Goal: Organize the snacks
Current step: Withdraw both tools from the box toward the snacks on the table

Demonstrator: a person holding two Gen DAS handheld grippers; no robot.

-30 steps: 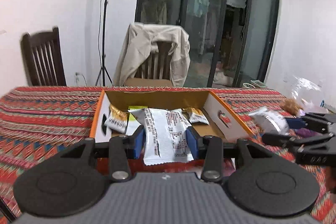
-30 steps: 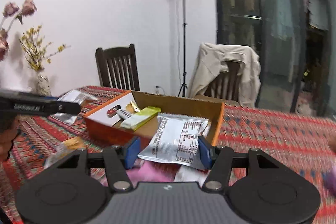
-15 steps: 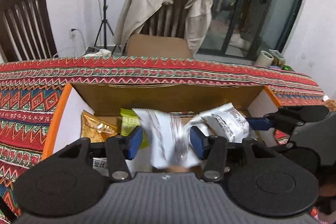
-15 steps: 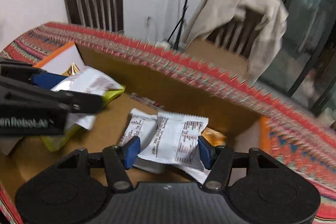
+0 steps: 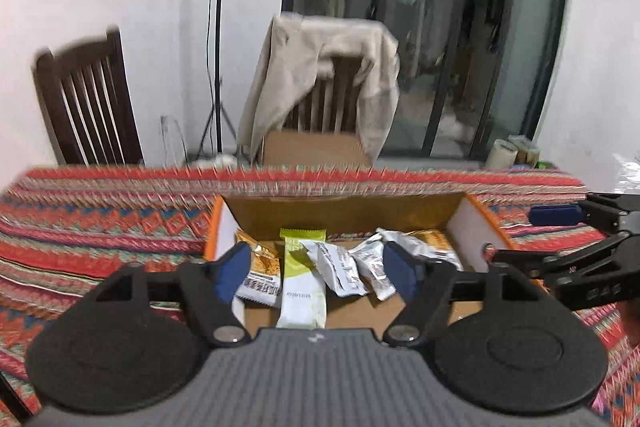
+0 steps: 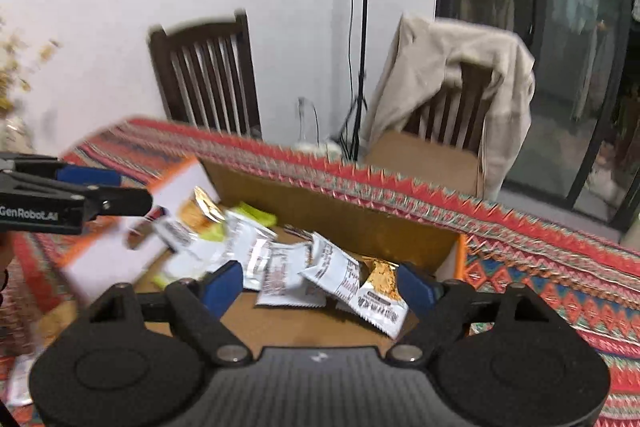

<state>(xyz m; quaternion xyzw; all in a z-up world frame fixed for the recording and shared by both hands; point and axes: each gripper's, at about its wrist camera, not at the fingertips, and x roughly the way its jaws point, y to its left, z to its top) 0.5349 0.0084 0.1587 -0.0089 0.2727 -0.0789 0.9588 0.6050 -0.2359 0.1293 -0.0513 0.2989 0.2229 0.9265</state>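
Left wrist view: left gripper [image 5: 316,269] has just been opening; jaws stand apart, nothing pinched, packets lie in the box [image 5: 348,213] below and beyond the pads. Green bar [image 5: 302,283] flat at centre, silver packets [image 5: 348,267] to its right, an orange packet [image 5: 260,267] to its left. Right gripper [image 5: 560,227] shows at the right edge, over the cloth [image 5: 100,227] beside the box.

Right wrist view: right gripper [image 6: 320,283] has also just been opening; released, empty. Silver packets [image 6: 288,267] and an orange-and-white packet [image 6: 380,291] are heaped in the box [image 6: 360,223]. Left gripper [image 6: 92,187] sits over the box's left wall.

Judgement: both drops look done. To finish well, back each gripper out with jaws wide so no pad snags a wrapper. The heap looks loose; later packets should go to the bare floor near the front.
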